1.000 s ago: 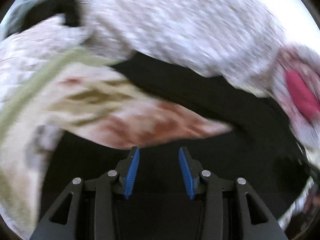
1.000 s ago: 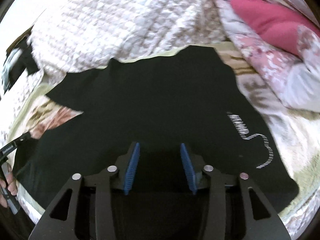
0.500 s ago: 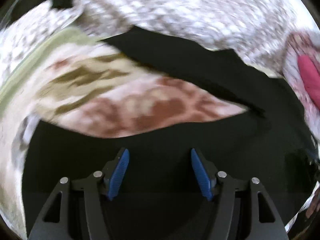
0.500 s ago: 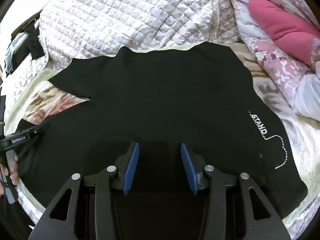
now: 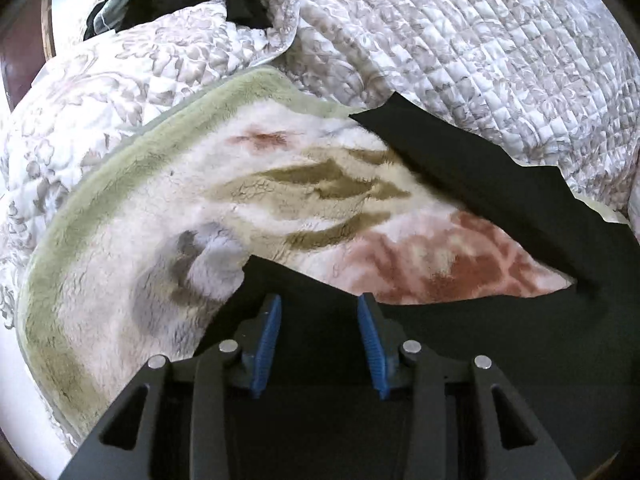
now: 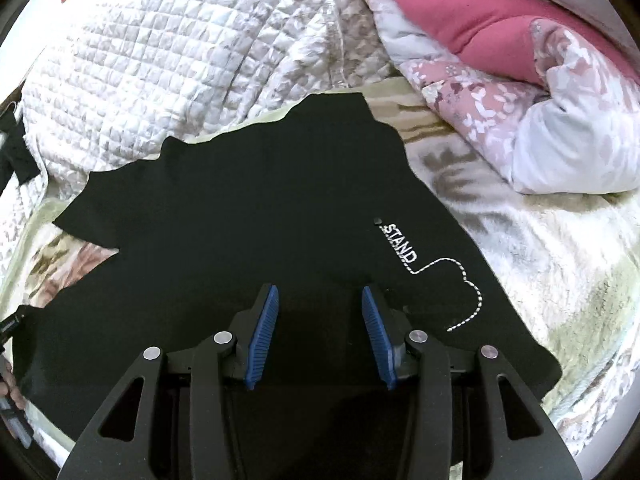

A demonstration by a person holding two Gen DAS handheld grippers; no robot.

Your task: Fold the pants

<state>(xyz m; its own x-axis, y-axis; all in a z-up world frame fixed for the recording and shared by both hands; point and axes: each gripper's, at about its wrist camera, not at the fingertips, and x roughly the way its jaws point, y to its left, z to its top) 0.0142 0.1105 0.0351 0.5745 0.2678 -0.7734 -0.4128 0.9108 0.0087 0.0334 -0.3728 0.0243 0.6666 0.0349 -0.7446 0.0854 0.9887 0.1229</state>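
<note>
Lying flat on a plush fleece blanket [image 5: 132, 264], black pants [image 6: 256, 216] spread beneath both parted, empty grippers — left gripper [image 5: 318, 308], just narrowed, and right gripper [image 6: 320, 300].

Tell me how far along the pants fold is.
Done: black pants lie spread on the fleece blanket. In hand: nothing; the left tool, whose jaws have just been closing on nothing, and the right tool hover over the fabric. Left: every fold.
</note>
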